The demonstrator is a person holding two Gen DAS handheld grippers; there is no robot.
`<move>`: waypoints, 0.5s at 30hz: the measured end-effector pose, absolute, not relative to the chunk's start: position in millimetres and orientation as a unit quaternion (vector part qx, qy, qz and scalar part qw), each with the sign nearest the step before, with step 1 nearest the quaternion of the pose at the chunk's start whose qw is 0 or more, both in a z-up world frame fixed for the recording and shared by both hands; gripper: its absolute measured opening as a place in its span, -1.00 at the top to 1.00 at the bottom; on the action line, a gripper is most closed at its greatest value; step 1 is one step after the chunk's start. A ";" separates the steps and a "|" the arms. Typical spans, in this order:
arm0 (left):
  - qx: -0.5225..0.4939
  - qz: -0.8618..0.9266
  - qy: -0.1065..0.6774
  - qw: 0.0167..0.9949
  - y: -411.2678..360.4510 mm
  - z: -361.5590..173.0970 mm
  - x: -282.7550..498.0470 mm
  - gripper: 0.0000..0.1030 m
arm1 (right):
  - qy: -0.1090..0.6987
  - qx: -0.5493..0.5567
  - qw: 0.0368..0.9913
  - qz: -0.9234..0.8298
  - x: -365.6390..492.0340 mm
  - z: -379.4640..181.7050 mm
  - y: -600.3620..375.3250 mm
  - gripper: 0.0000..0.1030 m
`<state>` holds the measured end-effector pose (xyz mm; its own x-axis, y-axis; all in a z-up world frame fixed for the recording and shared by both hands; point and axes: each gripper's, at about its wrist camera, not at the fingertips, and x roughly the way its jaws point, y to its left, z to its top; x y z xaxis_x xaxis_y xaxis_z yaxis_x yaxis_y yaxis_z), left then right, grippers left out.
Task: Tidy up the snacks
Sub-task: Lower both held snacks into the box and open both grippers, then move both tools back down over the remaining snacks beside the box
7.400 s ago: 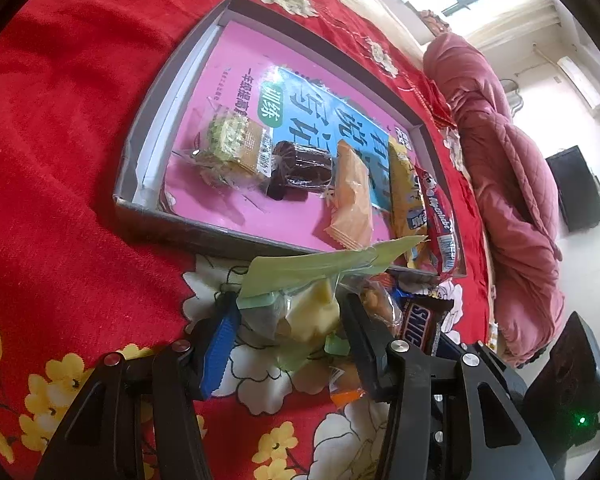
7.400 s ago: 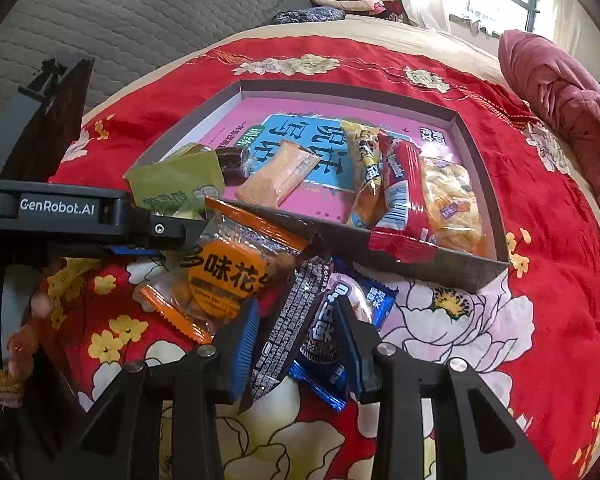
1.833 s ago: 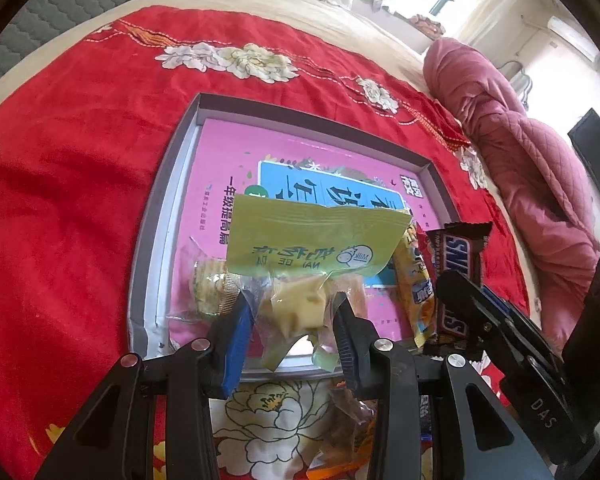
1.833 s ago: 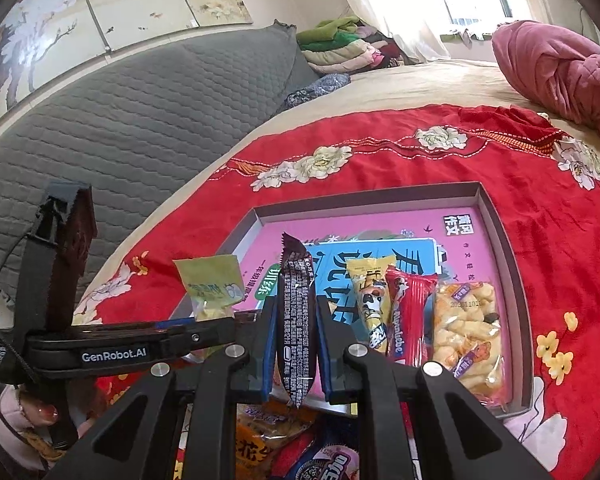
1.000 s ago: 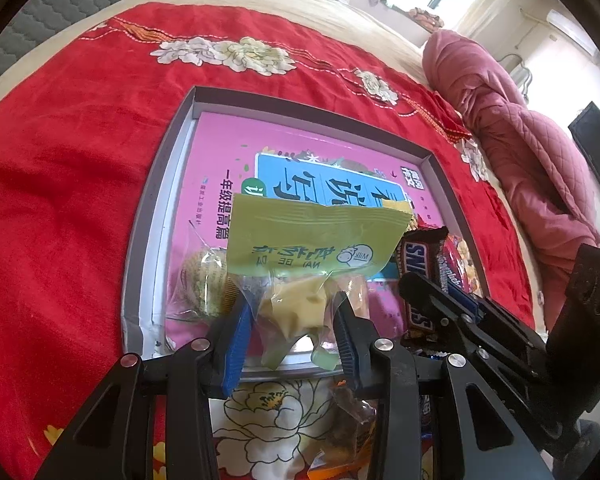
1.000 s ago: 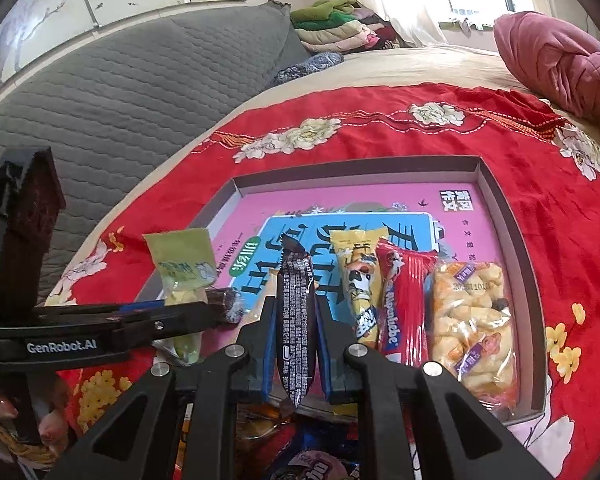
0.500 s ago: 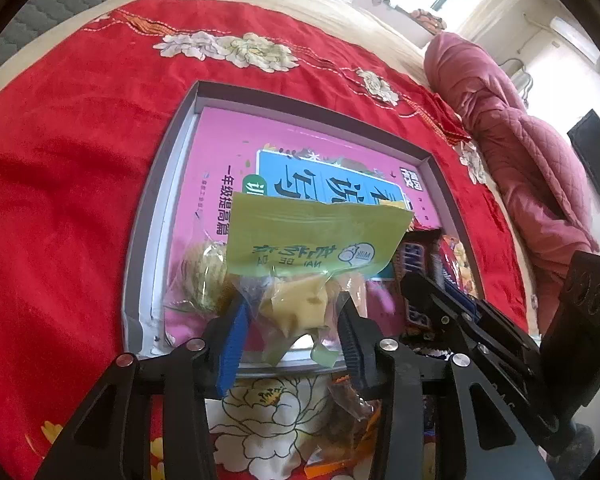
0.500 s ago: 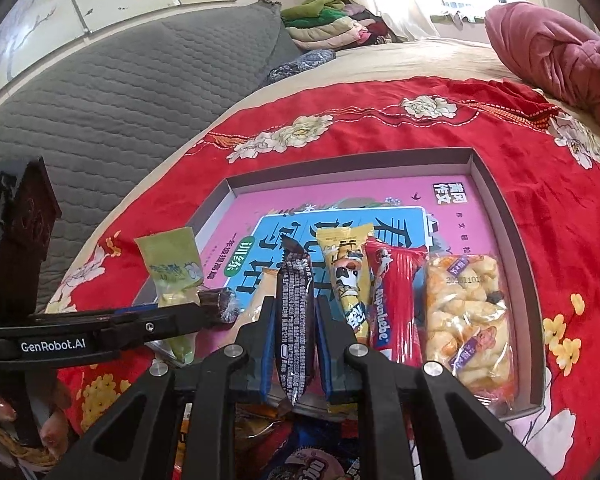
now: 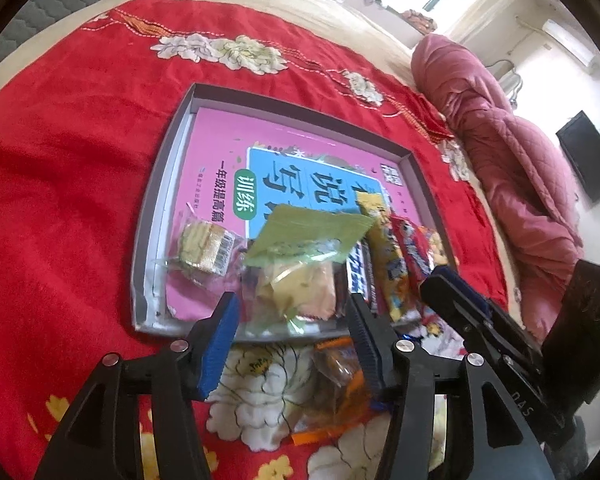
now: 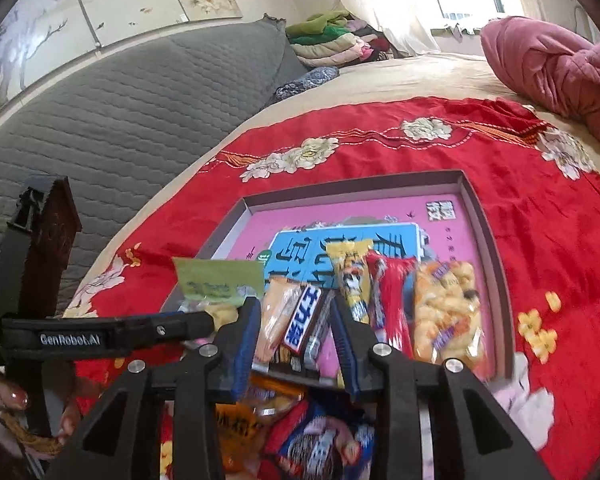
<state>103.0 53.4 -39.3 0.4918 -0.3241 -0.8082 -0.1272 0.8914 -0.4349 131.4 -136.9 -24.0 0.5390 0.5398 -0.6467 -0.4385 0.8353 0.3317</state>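
Release step in hand. Left gripper (image 9: 294, 322) jaws have just been opening, green-topped packet (image 9: 300, 264) loose between them in the tray (image 9: 152, 216). Right gripper (image 10: 296, 336) jaws likewise opening, chocolate bar (image 10: 304, 320) dropped beside it. Next: withdraw both, fetch from the pile (image 10: 300, 436) on the bed.

Below the jaws in the right wrist view, the loose snack packets (image 10: 320, 444) on the bed are smeared by blur and their print cannot be read. The green-topped packet (image 9: 300, 264) hides part of the tray (image 9: 148, 216) floor ahead of the left jaws. Both views cut the gripper bodies off at the bottom edge.
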 end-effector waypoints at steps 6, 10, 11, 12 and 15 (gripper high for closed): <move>-0.229 -0.094 0.514 0.821 48.4 -37.5 85.2 -0.25 | 0.431 0.095 0.863 0.246 114.8 -29.6 -159.4 0.06; -0.232 -0.113 0.529 0.808 41.0 -45.7 78.2 -0.25 | 0.466 0.105 0.849 0.226 104.3 -40.8 -168.3 0.03; -0.234 -0.115 0.533 0.805 39.1 -49.0 77.5 -0.25 | 0.475 0.106 0.845 0.221 101.7 -44.2 -169.7 0.02; -0.236 -0.116 0.538 0.801 37.4 -52.0 77.3 -0.25 | 0.484 0.109 0.841 0.216 98.4 -48.1 -172.0 0.02; -0.242 -0.121 0.546 0.793 34.1 -58.8 76.2 -0.25 | 0.498 0.115 0.834 0.209 93.1 -54.4 -175.9 0.01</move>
<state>76.2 34.1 -58.8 0.3748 -0.4563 -0.8071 -0.0728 0.8533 -0.5163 93.1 -175.9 -54.4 0.4162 0.4631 -0.7825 -0.2334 0.8862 0.4003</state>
